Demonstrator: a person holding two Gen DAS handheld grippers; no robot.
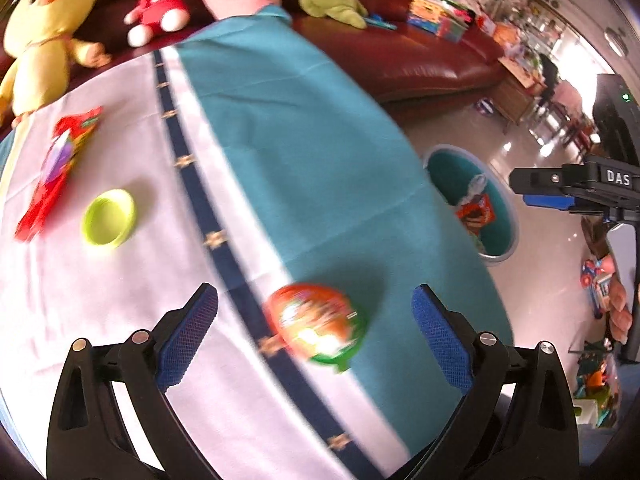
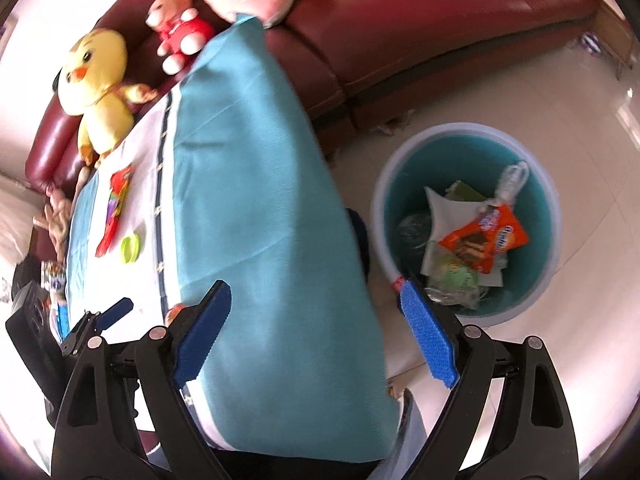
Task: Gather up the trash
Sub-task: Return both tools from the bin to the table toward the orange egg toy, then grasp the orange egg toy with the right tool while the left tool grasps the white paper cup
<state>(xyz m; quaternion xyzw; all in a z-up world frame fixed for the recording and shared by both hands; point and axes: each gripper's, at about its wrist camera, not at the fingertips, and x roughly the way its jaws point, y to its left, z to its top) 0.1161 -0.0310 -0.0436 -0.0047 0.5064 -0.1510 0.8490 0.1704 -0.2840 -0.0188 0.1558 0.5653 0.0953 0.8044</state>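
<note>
The left tool [image 1: 315,322] is hanging with its blue pads spread wide and pinching nothing, tilted down over the counter [image 1: 120,280]. Between its fingers, lying apart from both pads, an orange and green snack cup [image 1: 318,326] is resting on the counter's cloth, right at the dark blue stripe [image 1: 192,184] where the white band meets the teal; it is blurred, and its sealed top is facing up toward the camera, so no long axis can be told. Farther from the cup, on the white side of the stripe, a lime green lid [image 1: 108,218] is lying with its hollow side up, and just beyond that lid a red snack wrapper [image 1: 56,168] is lying flat, its long axis running roughly alongside the stripe. On the teal side of the stripe, past the counter's edge, a teal trash bin [image 1: 502,248] is standing on the floor. The right tool [image 2: 316,332] is also standing spread and empty, one finger over the teal cloth and the other over the bin's near rim [image 2: 380,240]. Inside the bin an orange wrapper [image 2: 486,240] is lying on white paper among other litter. Beyond the counter, plush toys are sitting on a dark red sofa [image 2: 360,40].
</note>
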